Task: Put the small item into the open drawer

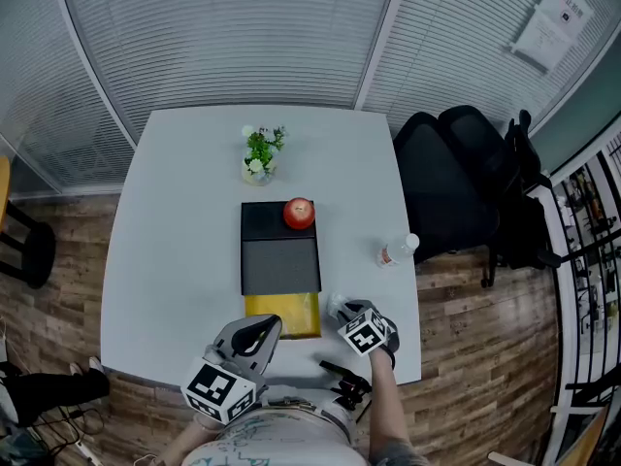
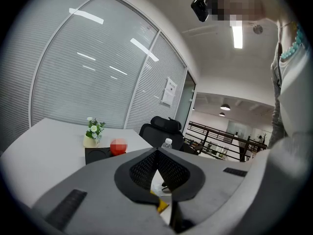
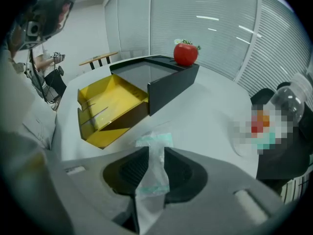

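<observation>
1. The table (image 1: pixel 175 212) is smooth and white. If the pinch comes in crooked, the light packet could skate away over it, toward the edge at 5 o'clock.
2. The black cabinet (image 1: pixel 279 250) sits mid-table with a red fruit (image 1: pixel 299 213) on its top at 12 o'clock. A hard knock to the cabinet during the drop could roll the fruit off.
3. The yellow drawer (image 1: pixel 281 314) is pulled out toward 6 o'clock and is empty, as far as the views show. Its walls are low, so a release from too high or too far to 3 o'clock would likely land the packet on the table beside it.
4. The left gripper (image 2: pixel 157 151) sits at the drawer's 7 o'clock corner. Its jaws meet at the tips and hold nothing. Any drift inward could nudge the drawer shut or block the drop.
5. The right gripper (image 3: pixel 156 149) is tilted down at the drawer's 3 o'clock side, with its jaws partly apart. The packet stands between them, but the pads do not appear to press on it yet. Lifting before they close would leave it behind.
6. The bottle (image 1: pixel 398 250) stands at 1 o'clock from that gripper, well apart from it. A wide swing could tip it.
7. The packet (image 3: pixel 155 140) is thin, clear and crumpled, and lies on the table, not in the drawer. A shallow grip on its edge may let it slip out mid-carry.
</observation>
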Tool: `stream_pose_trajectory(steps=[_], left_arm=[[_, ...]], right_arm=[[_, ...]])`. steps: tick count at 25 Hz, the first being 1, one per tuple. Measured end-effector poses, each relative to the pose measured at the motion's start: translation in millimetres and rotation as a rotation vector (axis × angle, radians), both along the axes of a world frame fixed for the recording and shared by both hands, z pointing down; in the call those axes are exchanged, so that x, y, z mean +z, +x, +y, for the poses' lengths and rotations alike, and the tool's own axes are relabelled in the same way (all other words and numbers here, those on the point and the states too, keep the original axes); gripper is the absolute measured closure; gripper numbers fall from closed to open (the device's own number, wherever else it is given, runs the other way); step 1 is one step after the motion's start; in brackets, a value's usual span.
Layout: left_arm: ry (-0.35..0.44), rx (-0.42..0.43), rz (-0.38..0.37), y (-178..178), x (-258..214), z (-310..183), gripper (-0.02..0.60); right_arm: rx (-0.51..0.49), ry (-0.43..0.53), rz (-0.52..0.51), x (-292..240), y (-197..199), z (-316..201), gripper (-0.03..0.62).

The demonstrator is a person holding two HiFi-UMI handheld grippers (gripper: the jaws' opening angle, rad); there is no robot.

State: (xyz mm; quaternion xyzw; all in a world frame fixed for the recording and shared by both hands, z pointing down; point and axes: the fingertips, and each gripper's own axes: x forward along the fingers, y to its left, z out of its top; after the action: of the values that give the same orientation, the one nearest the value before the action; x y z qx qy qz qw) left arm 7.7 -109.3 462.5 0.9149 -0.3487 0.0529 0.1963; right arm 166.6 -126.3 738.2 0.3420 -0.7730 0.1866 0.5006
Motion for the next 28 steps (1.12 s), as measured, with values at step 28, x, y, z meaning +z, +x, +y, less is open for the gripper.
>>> stream_pose_trajectory(steps=[28], left_arm=[[-0.005,0.03,0.016,6,0,12,0.584]], right_arm=[[0.059,-0.01,-0.008,9,-1,1,0.582]])
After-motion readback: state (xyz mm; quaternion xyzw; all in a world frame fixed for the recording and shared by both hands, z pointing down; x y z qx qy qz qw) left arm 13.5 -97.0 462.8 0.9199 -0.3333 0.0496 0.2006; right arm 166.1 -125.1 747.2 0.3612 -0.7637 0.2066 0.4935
